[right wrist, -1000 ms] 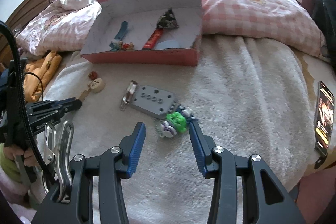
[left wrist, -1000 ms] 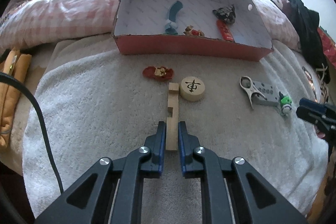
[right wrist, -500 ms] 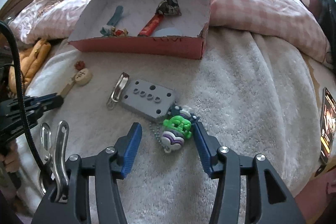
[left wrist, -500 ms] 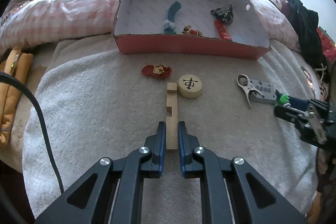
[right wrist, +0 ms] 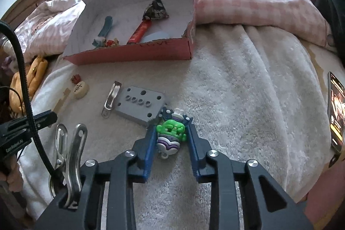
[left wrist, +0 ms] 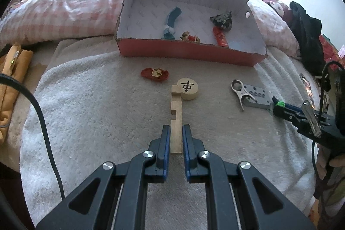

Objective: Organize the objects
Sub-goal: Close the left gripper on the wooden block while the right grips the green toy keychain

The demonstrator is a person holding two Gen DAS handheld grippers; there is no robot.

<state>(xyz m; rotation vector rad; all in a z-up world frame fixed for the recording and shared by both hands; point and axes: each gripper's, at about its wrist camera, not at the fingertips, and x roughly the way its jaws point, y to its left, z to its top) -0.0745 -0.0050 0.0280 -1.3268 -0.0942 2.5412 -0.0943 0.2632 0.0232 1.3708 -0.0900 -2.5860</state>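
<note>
My left gripper (left wrist: 175, 135) is clamped on the near end of a notched wooden stick (left wrist: 176, 113) at frame centre, its far tip touching a round wooden chess piece (left wrist: 188, 88). My right gripper (right wrist: 171, 135) brackets a glossy green and purple toy (right wrist: 171, 134) low in frame; its pads look pressed against the toy's sides, though I cannot tell for sure. The toy's far end overlaps a grey drilled plate (right wrist: 140, 106). All lie on fuzzy beige towel (right wrist: 237, 100). The red cardboard box (left wrist: 187, 55), upper centre, hides the lower parts of its contents behind its front wall.
</note>
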